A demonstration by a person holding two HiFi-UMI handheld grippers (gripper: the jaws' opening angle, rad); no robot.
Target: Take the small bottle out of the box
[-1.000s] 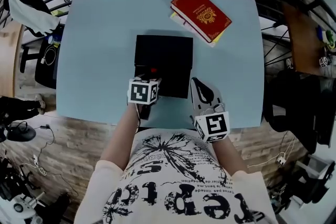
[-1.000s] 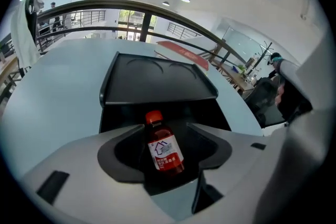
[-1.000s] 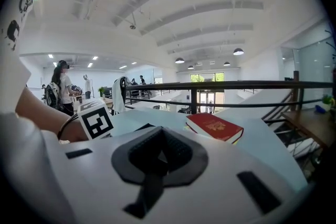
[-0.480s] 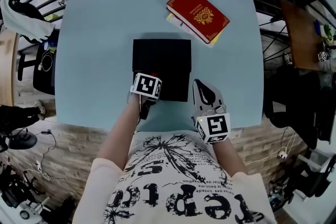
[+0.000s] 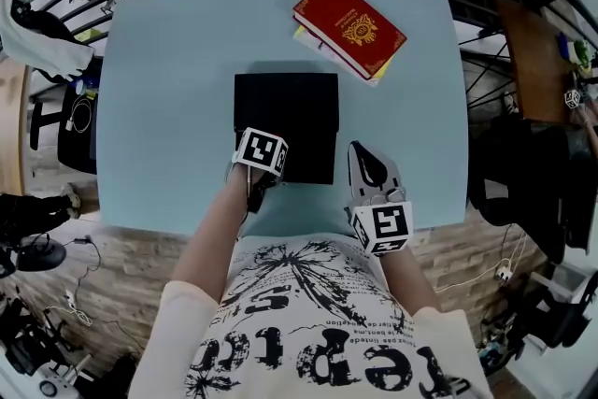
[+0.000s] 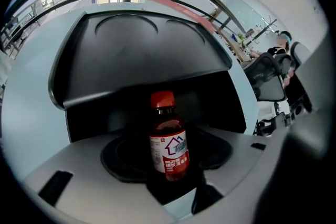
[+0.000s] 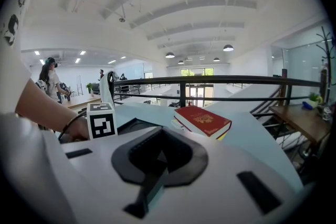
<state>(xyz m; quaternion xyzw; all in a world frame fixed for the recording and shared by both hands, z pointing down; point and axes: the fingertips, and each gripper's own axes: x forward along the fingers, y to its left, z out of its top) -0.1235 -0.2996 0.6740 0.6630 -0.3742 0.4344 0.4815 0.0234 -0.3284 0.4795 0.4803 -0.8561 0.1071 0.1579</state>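
Clearly the left claw (image 6: 169,186) pinches the small bottle (image 6: 167,141) low on its body, upright, the open black box (image 6: 142,55) right behind it; that low hold could let it tip free. The right claw (image 7: 156,168) is closed and empty.

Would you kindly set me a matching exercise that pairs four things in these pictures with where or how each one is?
Things:
1. small bottle
2. red book
3. right gripper
4. black box

Place or state:
A. at the middle of the table
B. jaws together, holding nothing
C. between the jaws of the left gripper
D. on the table's far right part

Pairs: 1-C, 2-D, 3-B, 4-A
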